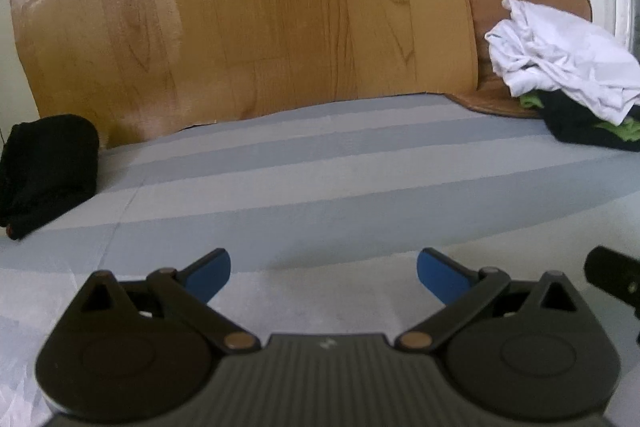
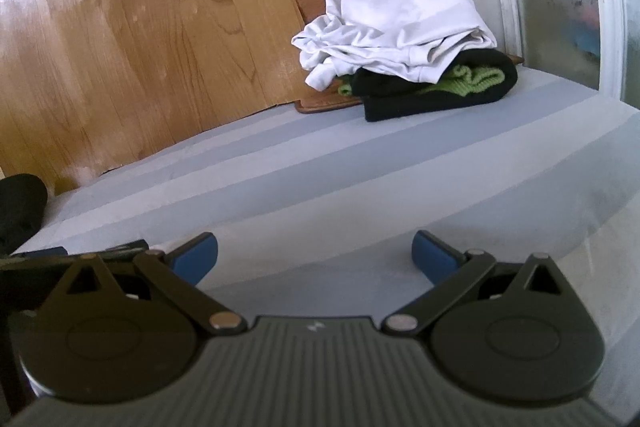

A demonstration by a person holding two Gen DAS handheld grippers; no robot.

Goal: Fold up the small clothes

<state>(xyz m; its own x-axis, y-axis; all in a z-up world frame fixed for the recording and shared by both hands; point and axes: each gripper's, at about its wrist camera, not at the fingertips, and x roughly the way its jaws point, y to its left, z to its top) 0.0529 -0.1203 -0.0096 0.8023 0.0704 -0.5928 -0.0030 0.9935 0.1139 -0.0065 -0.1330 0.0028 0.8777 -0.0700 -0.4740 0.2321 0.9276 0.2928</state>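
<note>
A white shirt [image 2: 396, 27] half hides black and green clothes [image 2: 440, 87]; left gripper [image 1: 324, 273] and right gripper [image 2: 315, 257] are spread wide, holding nothing.

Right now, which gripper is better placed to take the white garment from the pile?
Probably the right gripper. In its view the white garment lies ahead, slightly right of centre; for the left gripper it sits at the far right edge. Both are open and hold nothing.

Bare striped bed sheet [image 1: 320, 187] across the middle, folded black garment [image 1: 44, 175] at far left, white-and-black clothes pile [image 2: 404, 47] at back right, wood-pattern board [image 1: 248, 11] closing off the rear
</note>
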